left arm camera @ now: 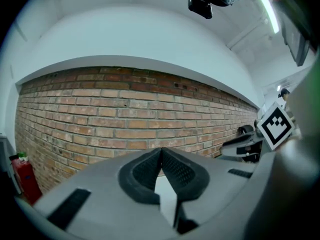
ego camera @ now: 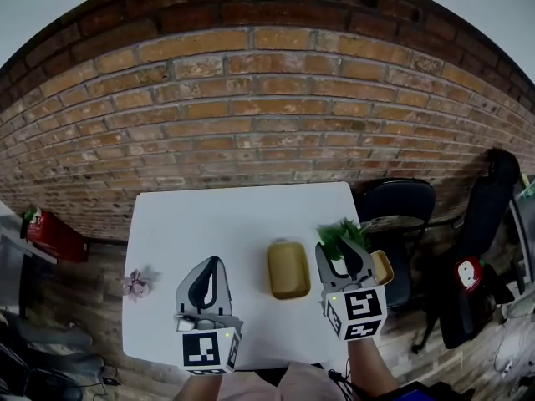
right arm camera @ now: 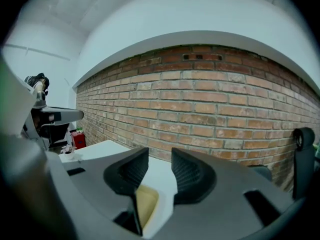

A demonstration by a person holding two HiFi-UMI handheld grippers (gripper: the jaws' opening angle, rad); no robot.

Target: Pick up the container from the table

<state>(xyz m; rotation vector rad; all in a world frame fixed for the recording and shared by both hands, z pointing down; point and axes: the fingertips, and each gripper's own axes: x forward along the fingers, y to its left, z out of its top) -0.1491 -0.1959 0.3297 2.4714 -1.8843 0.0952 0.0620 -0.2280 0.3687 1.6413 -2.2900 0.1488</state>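
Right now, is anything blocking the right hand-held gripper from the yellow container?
Nothing visible. Only bare table lies between the open right hand-held gripper and the yellow container.

Brick wall [ego camera: 251, 124], black chair [ego camera: 399, 200], green leaves [ego camera: 341, 236], small pink trinket [ego camera: 135, 285]

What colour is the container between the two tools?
Mustard yellow; the container shows best in the head view.

Your white table [ego camera: 167, 215] is pushed right up against a red brick wall [ego camera: 251, 124]. Right of the table you've got a black chair [ego camera: 399, 203], and left of it a red canister [ego camera: 52, 236] on the wood floor [ego camera: 92, 299]. Above the table is a white ceiling [left arm camera: 150, 29] with a strip light [left arm camera: 268, 11] lit.
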